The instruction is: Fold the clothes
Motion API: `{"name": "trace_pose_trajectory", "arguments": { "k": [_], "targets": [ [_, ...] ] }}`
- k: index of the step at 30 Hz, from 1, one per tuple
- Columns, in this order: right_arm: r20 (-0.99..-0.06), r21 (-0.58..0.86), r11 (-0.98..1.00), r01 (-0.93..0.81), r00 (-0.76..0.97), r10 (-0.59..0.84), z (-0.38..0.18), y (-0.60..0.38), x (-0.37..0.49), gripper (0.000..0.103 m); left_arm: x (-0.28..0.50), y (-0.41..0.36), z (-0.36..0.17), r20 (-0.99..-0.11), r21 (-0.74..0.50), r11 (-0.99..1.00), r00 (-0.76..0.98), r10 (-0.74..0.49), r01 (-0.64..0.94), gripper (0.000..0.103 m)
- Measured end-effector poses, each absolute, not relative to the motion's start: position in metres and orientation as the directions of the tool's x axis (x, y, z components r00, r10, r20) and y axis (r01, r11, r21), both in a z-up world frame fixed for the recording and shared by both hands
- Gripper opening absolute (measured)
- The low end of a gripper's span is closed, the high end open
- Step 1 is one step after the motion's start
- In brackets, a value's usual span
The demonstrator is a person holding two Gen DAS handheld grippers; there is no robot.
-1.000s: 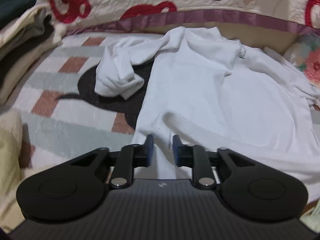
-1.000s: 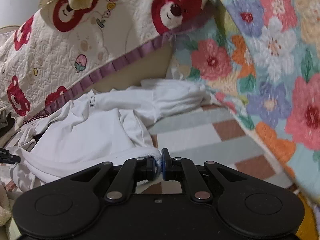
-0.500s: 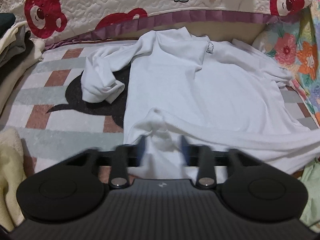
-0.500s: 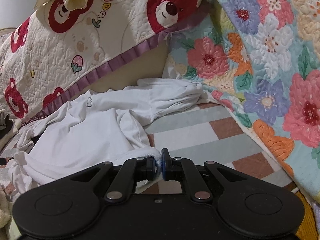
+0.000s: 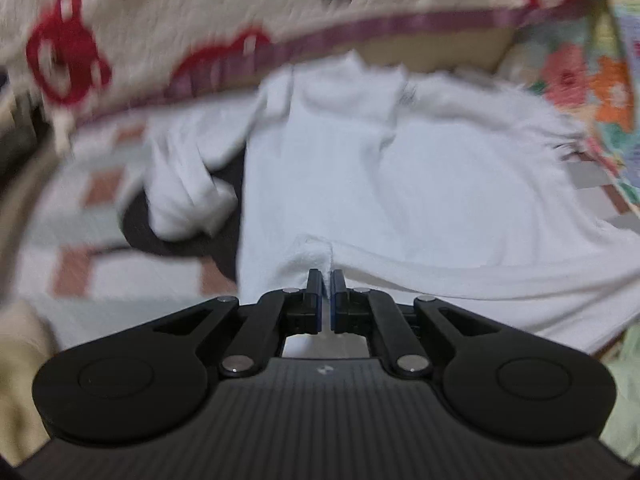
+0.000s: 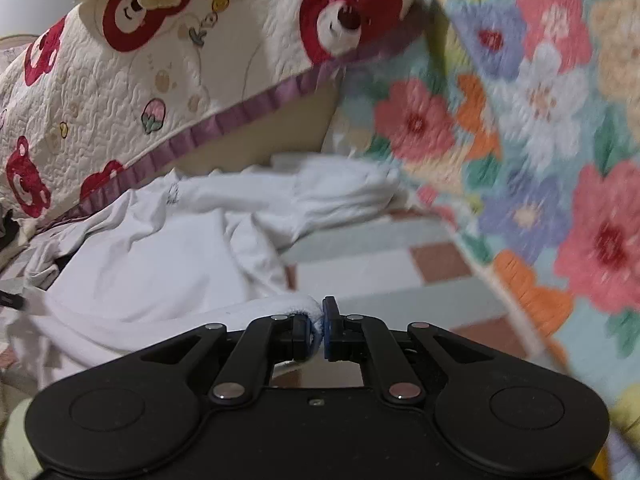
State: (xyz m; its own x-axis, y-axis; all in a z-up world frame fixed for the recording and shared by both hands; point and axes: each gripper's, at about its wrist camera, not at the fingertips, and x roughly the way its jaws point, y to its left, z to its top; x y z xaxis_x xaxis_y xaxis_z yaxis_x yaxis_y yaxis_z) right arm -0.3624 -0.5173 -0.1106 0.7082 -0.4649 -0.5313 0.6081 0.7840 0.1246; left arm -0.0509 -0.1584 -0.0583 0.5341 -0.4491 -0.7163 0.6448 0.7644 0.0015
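Note:
A white long-sleeved shirt (image 5: 400, 184) lies spread on a checked mat, collar at the far side. Its left sleeve (image 5: 184, 200) is bunched beside the body. My left gripper (image 5: 326, 276) is shut on a pinched fold of the near hem, which rises off the mat. In the right wrist view the same shirt (image 6: 160, 264) stretches away to the left. My right gripper (image 6: 319, 312) is shut on the hem's right corner. The other sleeve (image 6: 340, 196) lies crumpled against the floral quilt.
A cream quilt with red bears (image 5: 160, 20) hangs along the far side. A floral quilt (image 6: 540, 120) closes off the right. The checked mat (image 6: 380, 280) shows bare right of the shirt. Pale yellow fabric (image 5: 20, 360) sits at the near left.
The left jaws opened over the near hem, then closed on a fold of it, and the left gripper rose with it. The right gripper kept its grip and barely moved.

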Motion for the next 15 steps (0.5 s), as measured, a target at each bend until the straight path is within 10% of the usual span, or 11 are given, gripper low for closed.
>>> {"name": "trace_pose_trajectory", "arguments": {
  "k": [5,15],
  "targets": [
    [-0.478,0.419,0.611,0.672,0.735,-0.481,-0.106,-0.552,-0.401,0.005,-0.091,-0.071,-0.007,-0.631,-0.099,0.836,0.616,-0.472,0.539,0.003],
    [-0.586,0.289,0.705,0.648,0.702,-0.405,-0.146,-0.519,-0.388,0.007,-0.098,-0.029,-0.064,-0.735,-0.238,0.876,0.513,-0.444,0.419,0.004]
  ]
}}
